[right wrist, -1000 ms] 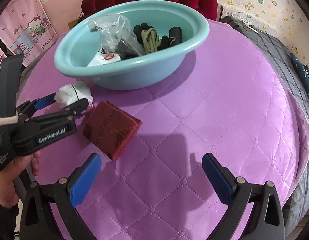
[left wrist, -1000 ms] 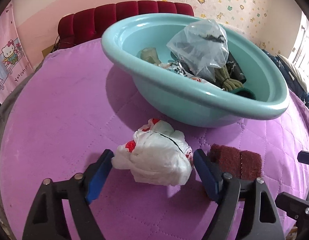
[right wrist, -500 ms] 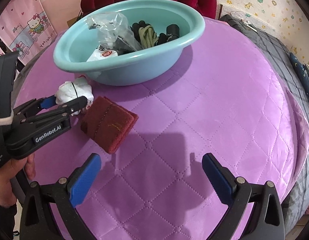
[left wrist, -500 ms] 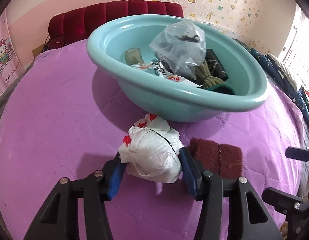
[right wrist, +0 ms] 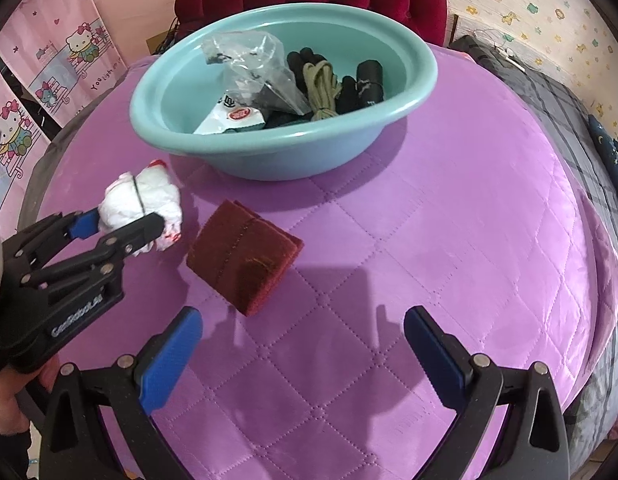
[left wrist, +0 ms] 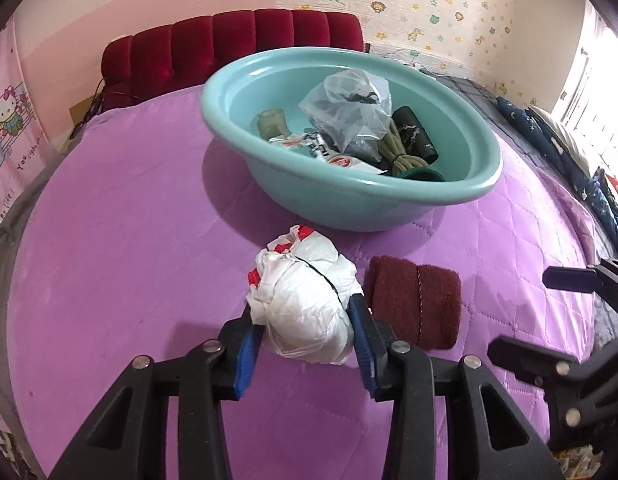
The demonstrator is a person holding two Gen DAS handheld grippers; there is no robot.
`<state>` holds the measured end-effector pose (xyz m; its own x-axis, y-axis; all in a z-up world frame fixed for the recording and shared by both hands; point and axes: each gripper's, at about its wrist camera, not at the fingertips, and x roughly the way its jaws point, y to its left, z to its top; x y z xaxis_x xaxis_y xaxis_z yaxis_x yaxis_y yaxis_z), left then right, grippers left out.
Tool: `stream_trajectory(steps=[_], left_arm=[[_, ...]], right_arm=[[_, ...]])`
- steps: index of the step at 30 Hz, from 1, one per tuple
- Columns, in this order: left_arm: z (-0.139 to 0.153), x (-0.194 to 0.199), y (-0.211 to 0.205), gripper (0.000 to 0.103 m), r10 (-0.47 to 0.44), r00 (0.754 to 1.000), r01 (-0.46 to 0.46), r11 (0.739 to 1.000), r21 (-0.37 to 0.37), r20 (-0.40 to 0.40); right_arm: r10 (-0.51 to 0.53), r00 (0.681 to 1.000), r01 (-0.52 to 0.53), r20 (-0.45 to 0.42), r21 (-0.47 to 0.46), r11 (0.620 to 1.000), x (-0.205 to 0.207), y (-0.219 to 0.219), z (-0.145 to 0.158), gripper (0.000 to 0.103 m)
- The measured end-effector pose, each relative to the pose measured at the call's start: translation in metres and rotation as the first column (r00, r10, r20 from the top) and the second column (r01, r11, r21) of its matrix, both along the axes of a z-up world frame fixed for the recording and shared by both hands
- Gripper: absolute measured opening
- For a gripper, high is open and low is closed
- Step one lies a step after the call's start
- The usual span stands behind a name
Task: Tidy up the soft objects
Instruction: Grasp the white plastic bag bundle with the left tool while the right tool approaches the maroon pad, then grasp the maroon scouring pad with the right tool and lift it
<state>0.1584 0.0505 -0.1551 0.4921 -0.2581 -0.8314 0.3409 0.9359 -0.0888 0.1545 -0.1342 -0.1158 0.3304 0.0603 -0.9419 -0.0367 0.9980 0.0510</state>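
both grippers angled down, left gripper [left wrist: 305,344] clamping bag [left wrist: 305,304]

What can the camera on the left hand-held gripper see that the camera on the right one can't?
Only the left view shows the bright window and both blue pads squeezing the white bag. Only the right view shows the person's hand and the right hand-held gripper wide open over bare purple quilt. Both show the teal basin, the dark red cloth and the left hand-held gripper, which has just been closing on the bag.
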Motion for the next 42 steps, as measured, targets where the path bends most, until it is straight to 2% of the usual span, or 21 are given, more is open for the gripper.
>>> stream_trajectory(steps=[13, 20, 25, 31, 42], left_arm=[[0.007, -0.015, 0.033, 0.047, 0.095, 0.995, -0.095, 0.995, 0.012, -0.031], [0.008, -0.022, 0.046, 0.048, 0.112, 0.993, -0.112, 0.994, 0.019, -0.040], [0.009, -0.022, 0.051, 0.048, 0.125, 0.991, -0.124, 0.992, 0.020, -0.038], [0.008, -0.021, 0.057, 0.048, 0.143, 0.989, -0.142, 0.990, 0.019, -0.045], [0.006, -0.020, 0.064, 0.048, 0.165, 0.985, -0.164, 0.986, 0.022, -0.052]], right_arm=[[0.045, 0.999, -0.045, -0.002, 0.021, 0.999, 0.013, 0.017, -0.006, 0.103], [0.136, 0.991, -0.136, 0.002, 0.015, 0.991, 0.024, 0.029, -0.010, 0.103], [0.262, 0.965, -0.262, -0.015, 0.003, 0.965, 0.036, 0.041, -0.025, 0.103], [0.344, 0.938, -0.344, -0.039, -0.008, 0.939, 0.047, 0.050, -0.040, 0.103], [0.384, 0.918, -0.387, -0.095, -0.013, 0.922, 0.054, 0.066, -0.067, 0.103]])
